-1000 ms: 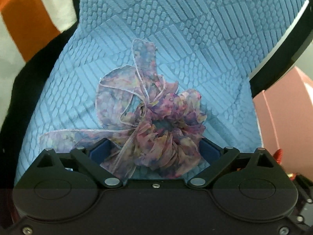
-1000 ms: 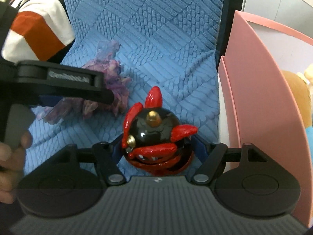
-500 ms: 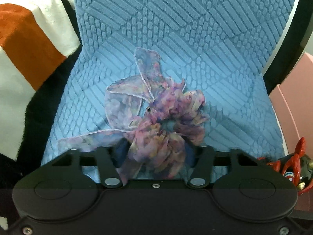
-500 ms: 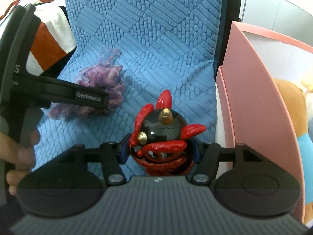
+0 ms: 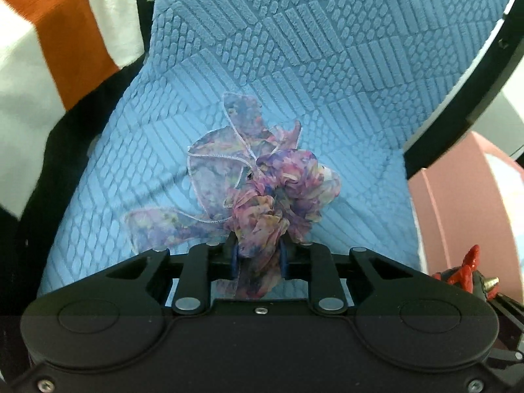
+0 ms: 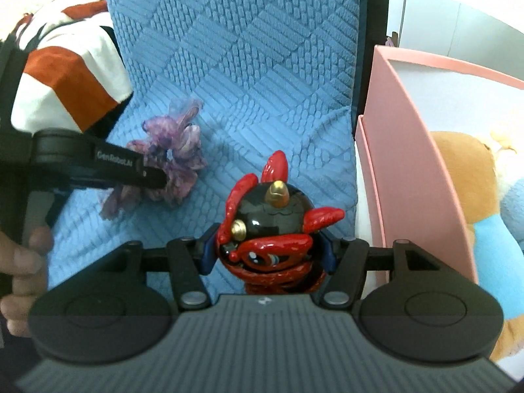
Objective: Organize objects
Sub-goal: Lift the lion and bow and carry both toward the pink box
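In your left wrist view, your left gripper (image 5: 257,257) has its fingers drawn in tight on the near ruffle of the floral scrunchie (image 5: 262,193). The rest of it, ribbon tails included, fans out ahead of the fingers and to their left over the blue quilted cushion (image 5: 327,65). The pink box (image 5: 465,203) stands off the cushion's right edge, so from this gripper the drop-off lies to the right. The red and black figurine (image 5: 466,270) sits low between you and that box, and I judge it the one thing you could clip on the way across. A striped orange and white cloth (image 5: 49,42) lies off the cushion's left edge, out of your way.

In your right wrist view, your right gripper (image 6: 268,255) is closed around the figurine (image 6: 278,229), a pad on either flank, its horned head upright over the cushion's right part. The pink box wall (image 6: 416,170) rises just beside the cushion on the right, and a brown plush toy (image 6: 465,177) already fills the space behind it. This hand is plainly nearer the box. The left gripper's body (image 6: 98,160) reaches in from the cushion's left side onto the scrunchie (image 6: 177,150), well apart from the box. Judging from that, the figurine must clear the wall's top edge and land beside the plush.
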